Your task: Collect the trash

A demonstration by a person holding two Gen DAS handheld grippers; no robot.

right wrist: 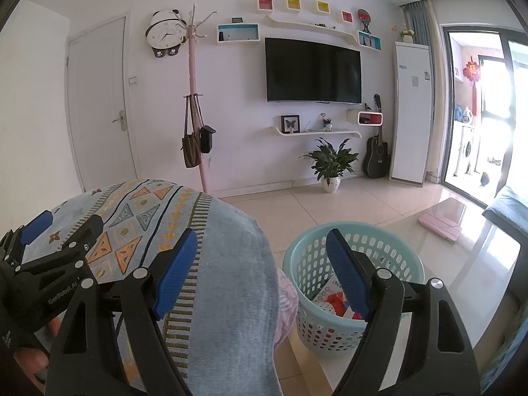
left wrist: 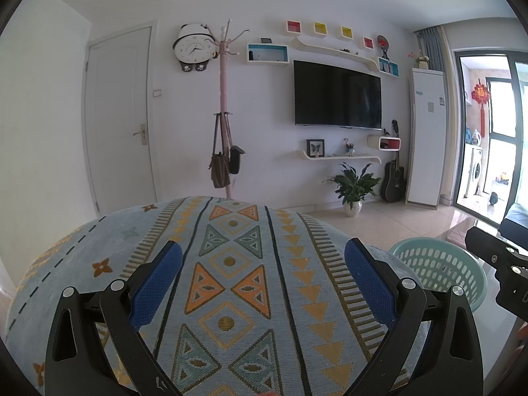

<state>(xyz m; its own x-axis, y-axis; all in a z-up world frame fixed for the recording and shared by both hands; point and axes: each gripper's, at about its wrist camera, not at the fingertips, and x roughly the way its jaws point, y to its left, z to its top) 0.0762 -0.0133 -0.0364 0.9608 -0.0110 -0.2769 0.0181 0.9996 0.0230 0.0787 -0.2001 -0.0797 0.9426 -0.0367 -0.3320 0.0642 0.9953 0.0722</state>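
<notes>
Trash (right wrist: pixel 335 300) already lies in the pale green basket (right wrist: pixel 389 257): in the right wrist view we see a printed white wrapper and red and orange scraps at its bottom, so part of the collecting looks done. The basket stands on the glossy surface (right wrist: pixel 462 264), just beside the patterned blue cushion (left wrist: pixel 231 264), which fills the ground to its left. We hold the right tongs (right wrist: pixel 264 270) wide open with nothing between the blue pads, one finger over the cushion and one in front of the basket. The left tongs (left wrist: pixel 264 274) are likewise spread and empty above the cushion. We can make out no loose trash on the cushion or on the surface near the basket, so what remains, if anything, lies outside these views.
</notes>
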